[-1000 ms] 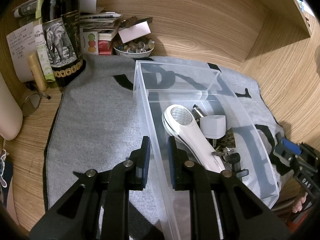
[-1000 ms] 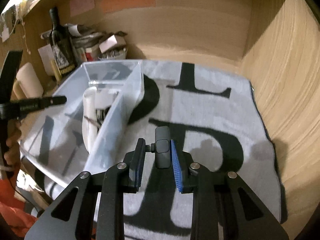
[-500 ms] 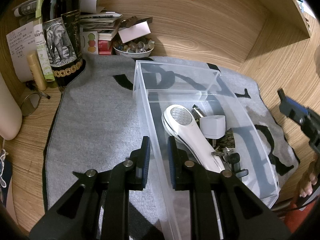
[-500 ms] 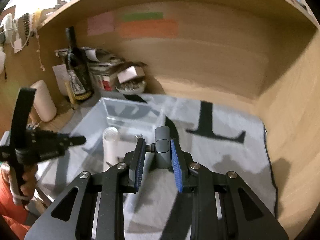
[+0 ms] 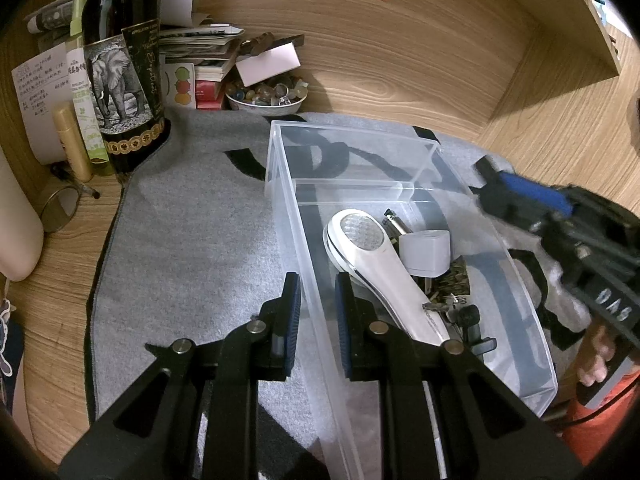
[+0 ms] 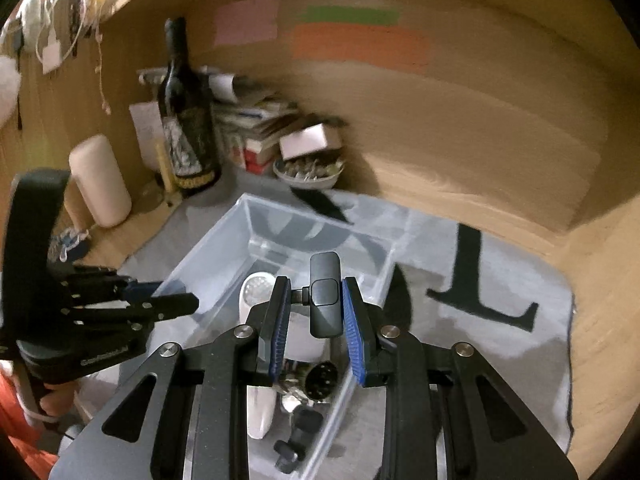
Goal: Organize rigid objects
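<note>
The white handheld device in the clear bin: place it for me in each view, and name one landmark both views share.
Left wrist: white handheld device lies mid-frame, inside the clear bin, right of the left gripper.
Right wrist: same device lower centre, partly behind the right gripper.
Shared landmark: dark wine bottle.

One clear bin [image 5: 288, 200]. One white handheld device [image 5: 372, 256], one white plug adapter [image 5: 426, 250], one small black gadget [image 6: 325, 296]. One dark bottle [image 5: 124, 68], one bowl of stones [image 5: 266, 98], one grey mat [image 5: 192, 240]. Two grippers: left gripper [image 5: 316, 312], right gripper [image 6: 314, 332].
</note>
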